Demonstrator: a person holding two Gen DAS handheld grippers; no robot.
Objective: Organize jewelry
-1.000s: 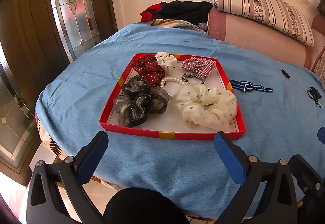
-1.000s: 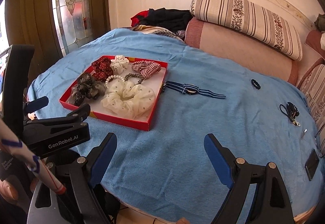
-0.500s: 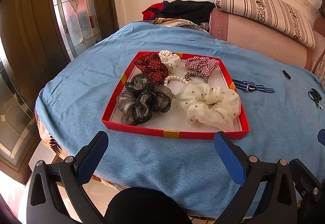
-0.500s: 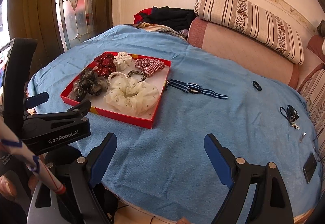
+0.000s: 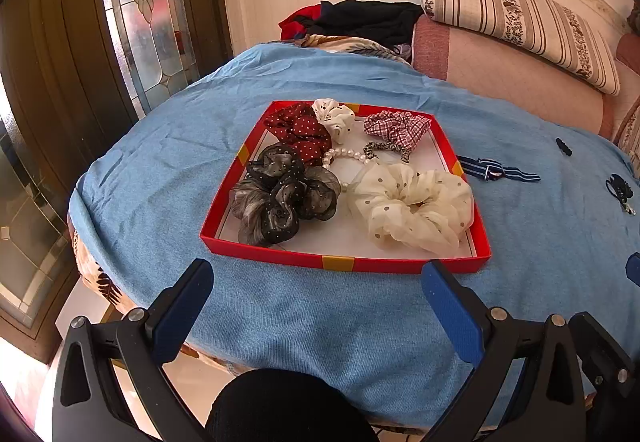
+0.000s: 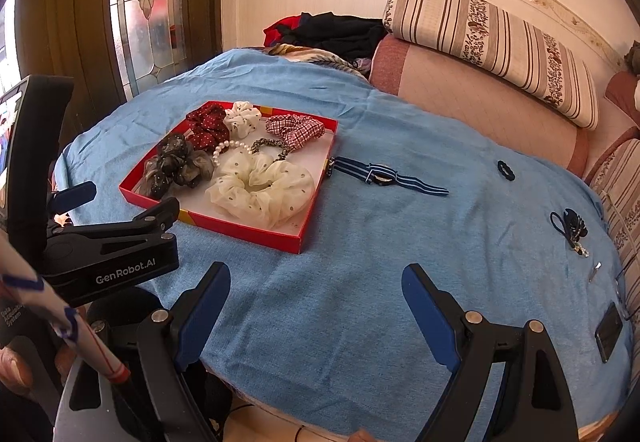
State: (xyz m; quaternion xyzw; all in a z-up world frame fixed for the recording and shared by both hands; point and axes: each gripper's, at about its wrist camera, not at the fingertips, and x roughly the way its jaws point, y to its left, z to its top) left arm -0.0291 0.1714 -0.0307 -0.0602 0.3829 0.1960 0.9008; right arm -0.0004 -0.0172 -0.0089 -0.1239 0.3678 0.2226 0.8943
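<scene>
A red tray sits on the blue cloth and holds a cream scrunchie, a dark grey scrunchie, a red dotted one, a plaid one and a pearl bracelet. A striped blue watch strap lies right of the tray. A small black hair tie and a black tie with a charm lie further right. My left gripper is open in front of the tray. My right gripper is open over bare cloth.
The blue cloth covers a round table. A sofa with a striped cushion stands behind it, with a pile of clothes. A glass door is at the left. A dark phone lies at the table's right edge.
Both grippers have drifted slightly closer to the table; the tray appears a little larger and higher. Nothing was picked up or moved.
</scene>
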